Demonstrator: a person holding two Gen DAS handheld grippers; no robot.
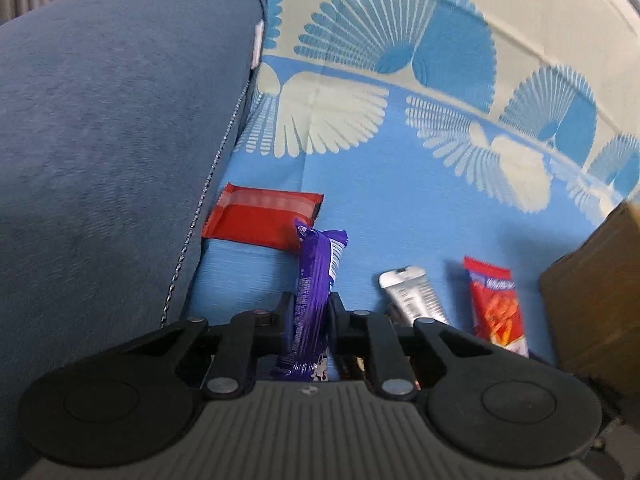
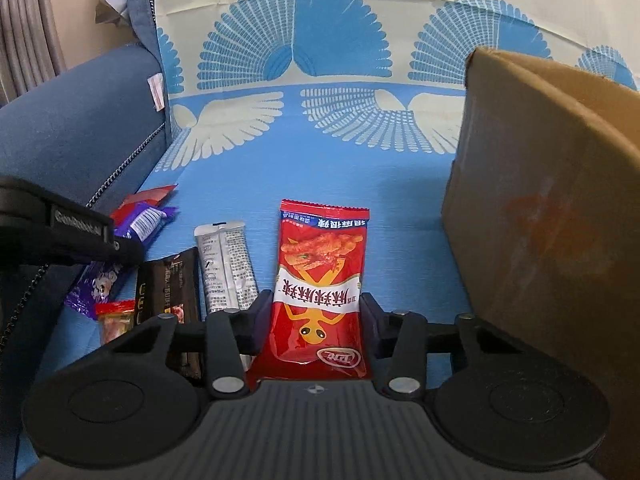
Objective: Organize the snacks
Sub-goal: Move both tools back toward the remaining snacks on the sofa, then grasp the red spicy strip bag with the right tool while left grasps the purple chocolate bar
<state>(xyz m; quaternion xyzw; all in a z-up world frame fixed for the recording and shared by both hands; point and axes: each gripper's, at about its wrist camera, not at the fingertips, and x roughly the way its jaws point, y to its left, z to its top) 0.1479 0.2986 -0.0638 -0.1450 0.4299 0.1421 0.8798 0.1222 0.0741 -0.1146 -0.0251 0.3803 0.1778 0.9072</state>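
My left gripper (image 1: 308, 312) is shut on a purple chocolate bar (image 1: 314, 280), held edge-up just above the blue cloth; the bar also shows in the right wrist view (image 2: 140, 222). My right gripper (image 2: 316, 312) has its jaws against both sides of a red snack packet (image 2: 320, 280), which lies on the cloth; the packet also shows in the left wrist view (image 1: 496, 308). A silver sachet (image 2: 226, 268) (image 1: 412, 296), a dark brown packet (image 2: 168, 288) and a small red-and-yellow snack (image 2: 114, 318) lie between the two grippers. A flat red packet (image 1: 260, 216) lies beyond the purple bar.
A cardboard box (image 2: 540, 208) stands close on the right; its corner shows in the left wrist view (image 1: 596, 280). A blue sofa arm (image 1: 112, 140) rises on the left. The blue and cream patterned cloth (image 2: 360, 168) covers the seat and backrest.
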